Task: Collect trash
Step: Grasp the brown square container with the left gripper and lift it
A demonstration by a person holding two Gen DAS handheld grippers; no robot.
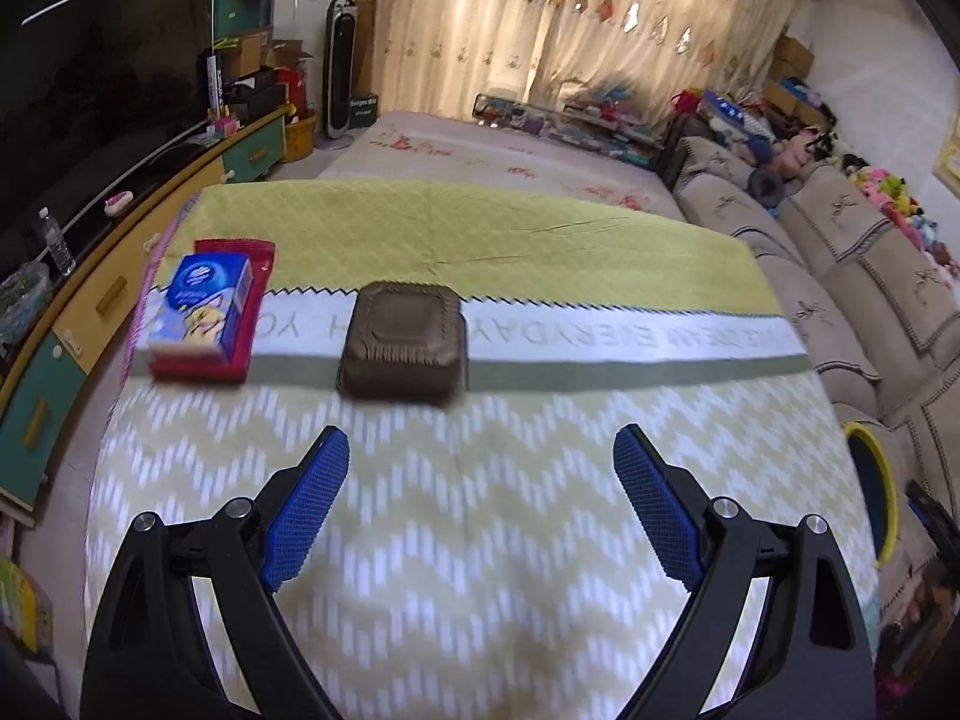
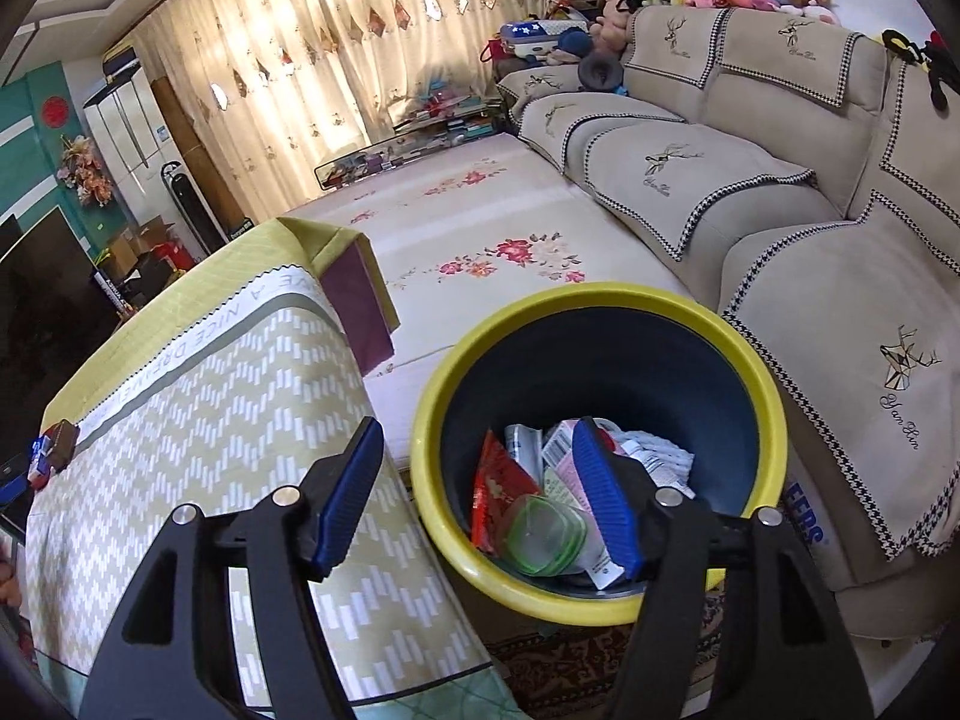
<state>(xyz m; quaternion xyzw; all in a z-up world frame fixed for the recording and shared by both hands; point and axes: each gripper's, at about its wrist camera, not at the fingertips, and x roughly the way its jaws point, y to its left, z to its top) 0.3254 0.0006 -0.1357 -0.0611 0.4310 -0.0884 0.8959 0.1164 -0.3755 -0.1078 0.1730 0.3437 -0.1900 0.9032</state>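
Note:
A brown square lidded container (image 1: pixel 402 348) sits mid-table, just beyond my left gripper (image 1: pixel 480 450), which is wide open and holds nothing. To its left a blue carton (image 1: pixel 204 300) lies on a red wrapper (image 1: pixel 252 276). In the right wrist view, my right gripper (image 2: pixel 478 438) hangs open above the near rim of a yellow-rimmed dark bin (image 2: pixel 600 294), nothing between its fingers. Inside the bin lie a red wrapper (image 2: pixel 498 480), a clear green-edged tub (image 2: pixel 540 534) and white and pink packets (image 2: pixel 654 456). The brown container (image 2: pixel 63 435) shows small at the far left.
The table wears a yellow-green zigzag cloth (image 1: pixel 480 540). The bin (image 1: pixel 864 438) stands on the floor off the table's right end, against a beige sofa (image 2: pixel 840 312). A TV cabinet (image 1: pixel 90 312) runs along the left. A flowered mat (image 2: pixel 480 210) lies beyond.

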